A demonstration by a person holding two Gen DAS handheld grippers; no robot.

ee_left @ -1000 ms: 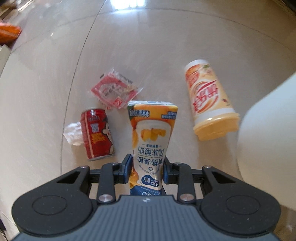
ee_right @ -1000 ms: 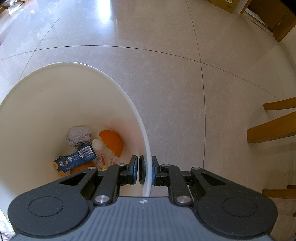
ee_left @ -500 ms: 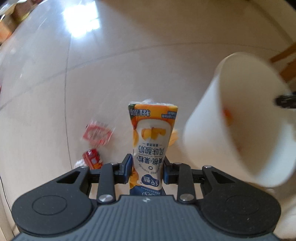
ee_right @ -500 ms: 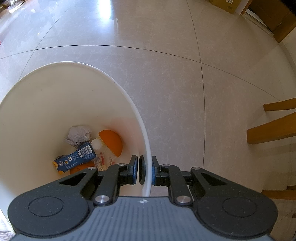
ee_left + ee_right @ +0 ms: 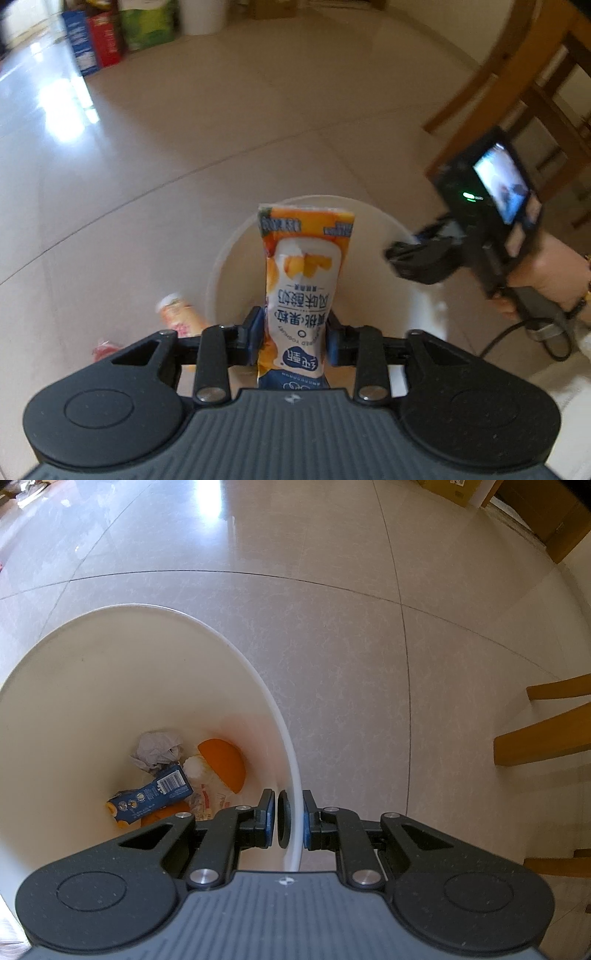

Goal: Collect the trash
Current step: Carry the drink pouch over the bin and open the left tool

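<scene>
My left gripper (image 5: pixel 293 338) is shut on an orange and white yogurt carton (image 5: pixel 303 280), held upright over the mouth of the white bin (image 5: pixel 221 266). My right gripper (image 5: pixel 287 821) is shut on the rim of the white bin (image 5: pixel 236 657), one finger inside and one outside. Inside the bin lie a blue carton (image 5: pixel 153 794), crumpled paper (image 5: pixel 157 749) and an orange half-round piece (image 5: pixel 223 762). In the left wrist view the right gripper (image 5: pixel 406 254) shows at the bin's right rim, held by a person's hand (image 5: pixel 546 273).
On the floor left of the bin lie an orange cup (image 5: pixel 177 312) and a red wrapper (image 5: pixel 105 350). Wooden chair legs (image 5: pixel 517 81) stand to the right, also the chair legs (image 5: pixel 546 731). Coloured boxes (image 5: pixel 107 40) line the far wall. Open tiled floor stretches beyond.
My left gripper has lifted the yogurt carton away from the floor litter and swung right until it is over the bin. The right gripper and bin have stayed put.
</scene>
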